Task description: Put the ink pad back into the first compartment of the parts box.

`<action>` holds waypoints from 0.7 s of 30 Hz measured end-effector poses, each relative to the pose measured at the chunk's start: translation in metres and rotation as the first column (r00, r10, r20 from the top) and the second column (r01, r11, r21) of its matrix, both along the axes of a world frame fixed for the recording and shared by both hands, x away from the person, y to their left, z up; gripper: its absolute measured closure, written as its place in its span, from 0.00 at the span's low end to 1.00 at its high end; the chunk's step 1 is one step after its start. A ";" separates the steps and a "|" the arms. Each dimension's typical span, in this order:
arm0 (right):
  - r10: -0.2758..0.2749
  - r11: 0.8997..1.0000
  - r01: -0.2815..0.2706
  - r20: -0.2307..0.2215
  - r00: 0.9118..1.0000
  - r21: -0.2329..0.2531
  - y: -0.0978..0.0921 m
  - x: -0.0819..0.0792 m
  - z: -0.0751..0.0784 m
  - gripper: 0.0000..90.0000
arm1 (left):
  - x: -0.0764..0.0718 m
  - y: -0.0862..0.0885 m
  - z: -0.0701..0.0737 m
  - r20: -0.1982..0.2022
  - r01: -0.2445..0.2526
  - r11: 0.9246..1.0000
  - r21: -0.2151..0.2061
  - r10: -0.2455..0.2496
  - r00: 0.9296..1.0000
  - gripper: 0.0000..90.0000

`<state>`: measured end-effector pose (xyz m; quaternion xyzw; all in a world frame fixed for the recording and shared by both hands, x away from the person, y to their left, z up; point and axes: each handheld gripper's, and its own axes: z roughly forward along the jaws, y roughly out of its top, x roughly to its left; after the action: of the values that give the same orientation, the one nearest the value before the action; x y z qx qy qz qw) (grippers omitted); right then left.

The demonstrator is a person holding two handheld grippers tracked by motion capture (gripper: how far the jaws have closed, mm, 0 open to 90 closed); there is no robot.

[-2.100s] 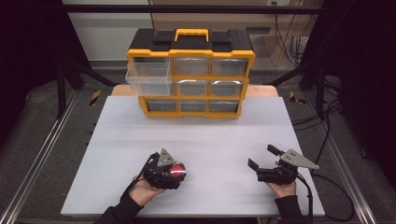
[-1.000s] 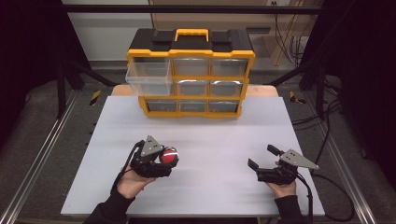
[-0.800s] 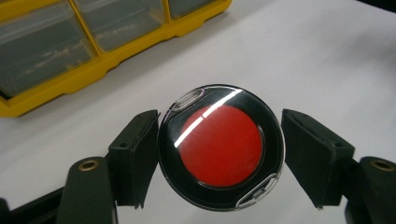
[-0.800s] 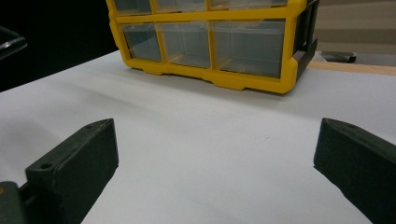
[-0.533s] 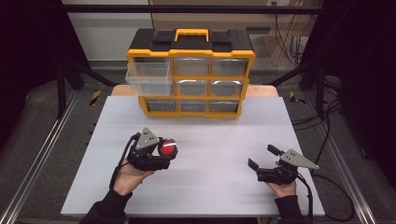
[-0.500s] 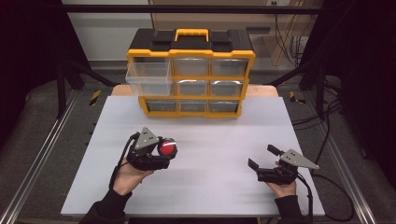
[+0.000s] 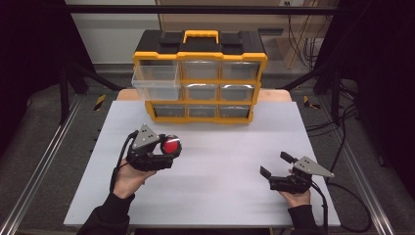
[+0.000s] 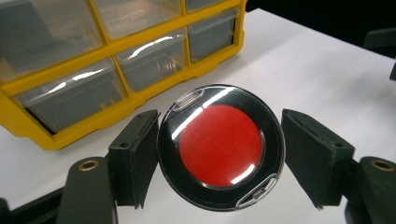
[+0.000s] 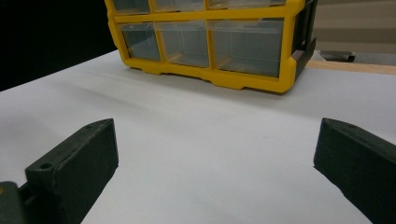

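A round red disc in a clear-rimmed black case point(image 7: 172, 145) is held off the white table point(image 7: 220, 147). My left gripper point(image 7: 169, 152) is shut on it at the left of the table. In the left gripper view the disc point(image 8: 219, 144) sits between the two black pads point(image 8: 135, 158), which press its sides. My right gripper point(image 7: 274, 164) rests low at the front right, open, with nothing between its fingers point(image 9: 74, 163). A yellow and black drawer organizer point(image 7: 200, 73) stands at the far edge. Its top left clear drawer point(image 7: 155, 81) is pulled out.
The organizer's other clear drawers point(image 9: 187, 42) look closed. Aluminium rails point(image 7: 39, 171) run along both sides of the table. Cables point(image 7: 342, 147) trail off to the right. Bare white tabletop lies between the two grippers.
My left gripper has carried the red disc away from the front edge, forward and a little left, toward the organizer. The right gripper has stayed still.
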<state>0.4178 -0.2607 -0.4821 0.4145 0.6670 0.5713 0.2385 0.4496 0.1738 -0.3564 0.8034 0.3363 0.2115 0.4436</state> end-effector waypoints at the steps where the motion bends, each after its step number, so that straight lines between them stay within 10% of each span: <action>1: 0.000 1.000 0.000 -0.001 1.000 0.000 0.000 0.000 0.000 0.00 | 0.001 0.000 0.002 0.000 -0.001 1.000 0.000 0.001 1.000 0.33; 21: -0.001 1.000 0.001 0.002 1.000 0.001 0.000 0.000 0.000 0.00 | 0.019 -0.006 0.038 0.040 -0.022 1.000 -0.008 0.022 0.999 0.33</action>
<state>0.4173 -0.2603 -0.4817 0.4142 0.6664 0.5719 0.2394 0.4686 0.1678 -0.3180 0.7936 0.3371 0.2310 0.4508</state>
